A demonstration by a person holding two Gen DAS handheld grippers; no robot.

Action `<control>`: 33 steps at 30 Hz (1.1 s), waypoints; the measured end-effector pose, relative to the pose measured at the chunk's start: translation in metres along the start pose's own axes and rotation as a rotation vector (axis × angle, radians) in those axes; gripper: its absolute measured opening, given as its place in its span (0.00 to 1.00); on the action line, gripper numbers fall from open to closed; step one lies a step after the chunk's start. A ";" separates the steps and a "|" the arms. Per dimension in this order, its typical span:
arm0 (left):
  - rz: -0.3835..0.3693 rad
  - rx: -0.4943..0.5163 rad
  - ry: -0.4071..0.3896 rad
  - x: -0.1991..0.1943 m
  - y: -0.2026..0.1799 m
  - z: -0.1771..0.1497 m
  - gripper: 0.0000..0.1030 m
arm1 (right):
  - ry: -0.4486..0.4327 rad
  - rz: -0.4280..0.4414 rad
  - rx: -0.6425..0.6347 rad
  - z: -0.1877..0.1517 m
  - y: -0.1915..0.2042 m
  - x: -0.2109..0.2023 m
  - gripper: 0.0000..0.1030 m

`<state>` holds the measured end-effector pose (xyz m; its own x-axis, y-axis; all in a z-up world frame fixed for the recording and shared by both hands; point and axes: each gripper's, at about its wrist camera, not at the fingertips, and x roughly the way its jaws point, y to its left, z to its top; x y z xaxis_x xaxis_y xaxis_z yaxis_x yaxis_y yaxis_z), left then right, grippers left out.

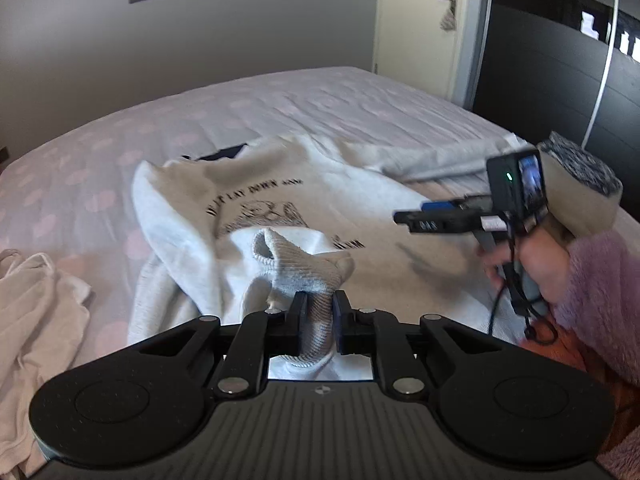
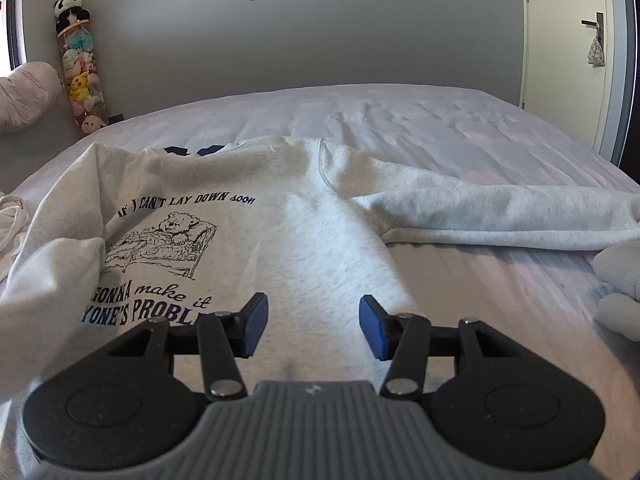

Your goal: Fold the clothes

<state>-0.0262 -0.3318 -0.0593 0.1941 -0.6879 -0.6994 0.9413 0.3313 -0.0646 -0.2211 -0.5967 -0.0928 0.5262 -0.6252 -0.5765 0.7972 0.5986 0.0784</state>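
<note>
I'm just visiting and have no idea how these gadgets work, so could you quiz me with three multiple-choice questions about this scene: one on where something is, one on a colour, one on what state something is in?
1. Where does the grey sweatshirt lie?
A. On the bed
B. On a chair
C. On the floor

2. What colour are the pads on the right gripper?
A. Red
B. Blue
C. Yellow

3. What is the left gripper doing?
A. Open and holding nothing
B. Shut on the sleeve cuff
C. Shut on a pillow

Answers:
1. A, the sweatshirt is spread over the pink spotted bed cover.
2. B, both pads show blue in the right wrist view.
3. B, the ribbed cuff is pinched between the two fingers, while the right gripper hangs open over the sweatshirt.
</note>
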 end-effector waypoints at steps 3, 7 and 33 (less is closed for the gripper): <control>-0.037 0.008 0.045 0.013 -0.024 -0.014 0.08 | -0.028 0.002 0.016 0.000 -0.005 -0.012 0.53; -0.070 -0.017 0.097 0.028 -0.046 -0.030 0.08 | -0.060 0.009 0.061 0.000 -0.014 -0.028 0.53; 0.019 -0.586 0.186 0.050 -0.001 -0.065 0.10 | -0.077 0.010 0.107 -0.002 -0.023 -0.047 0.66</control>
<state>-0.0354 -0.3242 -0.1408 0.1081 -0.5714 -0.8135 0.6196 0.6787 -0.3944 -0.2646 -0.5800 -0.0691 0.5521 -0.6583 -0.5118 0.8167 0.5506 0.1727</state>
